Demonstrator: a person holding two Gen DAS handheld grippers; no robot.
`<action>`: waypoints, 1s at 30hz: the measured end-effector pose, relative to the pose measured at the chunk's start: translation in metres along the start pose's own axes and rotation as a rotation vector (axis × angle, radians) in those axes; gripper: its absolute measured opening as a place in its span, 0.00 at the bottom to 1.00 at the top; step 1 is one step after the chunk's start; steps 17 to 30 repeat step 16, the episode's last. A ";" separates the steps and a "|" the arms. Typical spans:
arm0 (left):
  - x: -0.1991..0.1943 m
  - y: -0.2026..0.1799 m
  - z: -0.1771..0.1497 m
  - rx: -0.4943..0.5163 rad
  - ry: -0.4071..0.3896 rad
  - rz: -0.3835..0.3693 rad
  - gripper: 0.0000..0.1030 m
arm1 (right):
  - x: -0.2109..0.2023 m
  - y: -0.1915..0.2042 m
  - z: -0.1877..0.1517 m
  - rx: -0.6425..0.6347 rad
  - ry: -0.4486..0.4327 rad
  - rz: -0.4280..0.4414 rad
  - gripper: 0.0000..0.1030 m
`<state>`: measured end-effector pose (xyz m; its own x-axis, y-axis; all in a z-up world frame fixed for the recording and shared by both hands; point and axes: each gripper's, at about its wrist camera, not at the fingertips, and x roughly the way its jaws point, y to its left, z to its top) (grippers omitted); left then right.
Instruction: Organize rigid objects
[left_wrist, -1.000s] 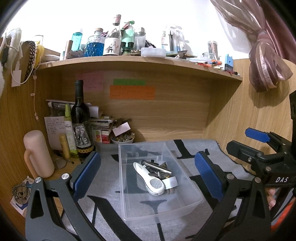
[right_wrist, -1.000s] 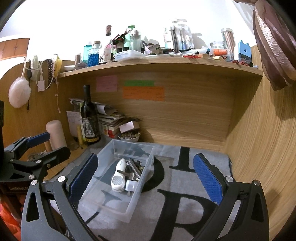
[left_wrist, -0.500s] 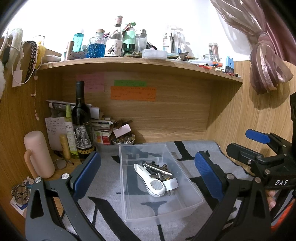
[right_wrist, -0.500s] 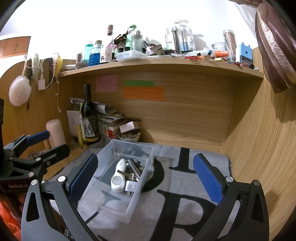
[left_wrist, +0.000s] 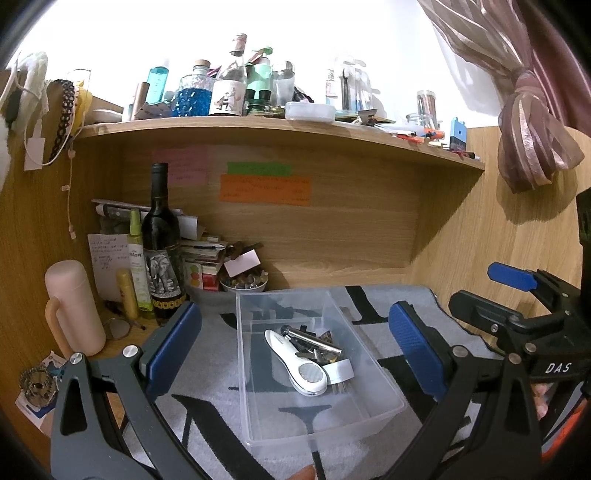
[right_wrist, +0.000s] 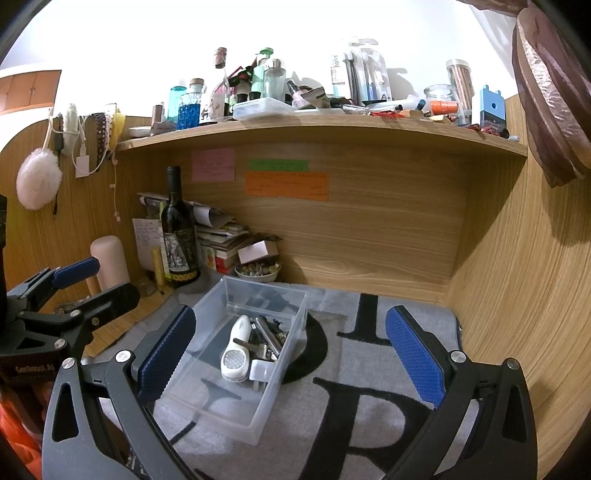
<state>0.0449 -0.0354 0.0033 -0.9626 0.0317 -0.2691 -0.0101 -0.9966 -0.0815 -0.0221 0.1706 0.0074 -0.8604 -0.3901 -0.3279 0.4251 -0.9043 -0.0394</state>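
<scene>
Left gripper (left_wrist: 295, 354) gapes over clear bin (left_wrist: 369, 415); right gripper (right_wrist: 295, 356) beside.

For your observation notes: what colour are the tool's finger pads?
Blue pads, clearest in the right wrist view.

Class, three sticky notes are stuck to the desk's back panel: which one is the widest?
The orange note, lowest of the three; it spans wider than the green note above it and the pink note to their left.

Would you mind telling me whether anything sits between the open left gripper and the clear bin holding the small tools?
Nothing visible does. The left gripper is open and empty, and the clear bin lies straight ahead between its fingers on the grey mat. The wine bottle stands off to the left, behind.
</scene>
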 end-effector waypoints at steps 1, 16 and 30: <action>0.000 0.000 0.000 -0.001 0.002 -0.005 1.00 | 0.000 0.000 0.000 -0.001 0.001 0.001 1.00; 0.009 0.003 -0.001 -0.009 0.026 -0.009 1.00 | 0.009 -0.012 -0.002 -0.022 0.017 0.037 1.00; 0.009 0.003 -0.001 -0.009 0.026 -0.009 1.00 | 0.009 -0.012 -0.002 -0.022 0.017 0.037 1.00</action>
